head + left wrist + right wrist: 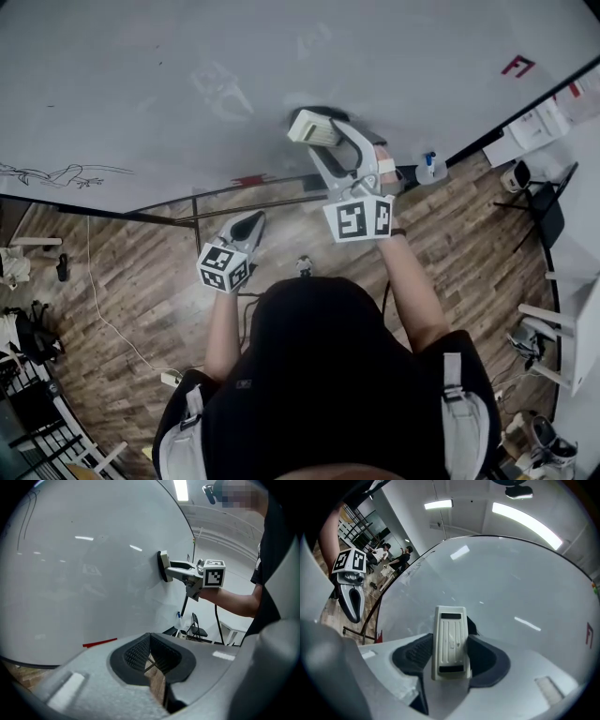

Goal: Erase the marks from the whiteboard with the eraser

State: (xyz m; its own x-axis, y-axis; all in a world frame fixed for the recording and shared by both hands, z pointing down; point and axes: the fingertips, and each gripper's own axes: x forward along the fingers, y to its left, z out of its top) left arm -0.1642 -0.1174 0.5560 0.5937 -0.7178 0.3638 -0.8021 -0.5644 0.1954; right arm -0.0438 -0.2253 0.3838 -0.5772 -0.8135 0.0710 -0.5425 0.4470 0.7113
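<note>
The whiteboard fills the top of the head view. A white eraser is pressed flat against it, with my right gripper shut on it; in the right gripper view the eraser sits between the dark pads. Faint smudges lie left of the eraser. A black scribble is at the board's left, a red mark at its far right and a short red line near its lower edge. My left gripper hangs lower, off the board, shut and holding nothing.
The board's stand bars cross the wood floor below it. A spray bottle and a black chair stand to the right. A cable trails over the floor at the left. People are far off.
</note>
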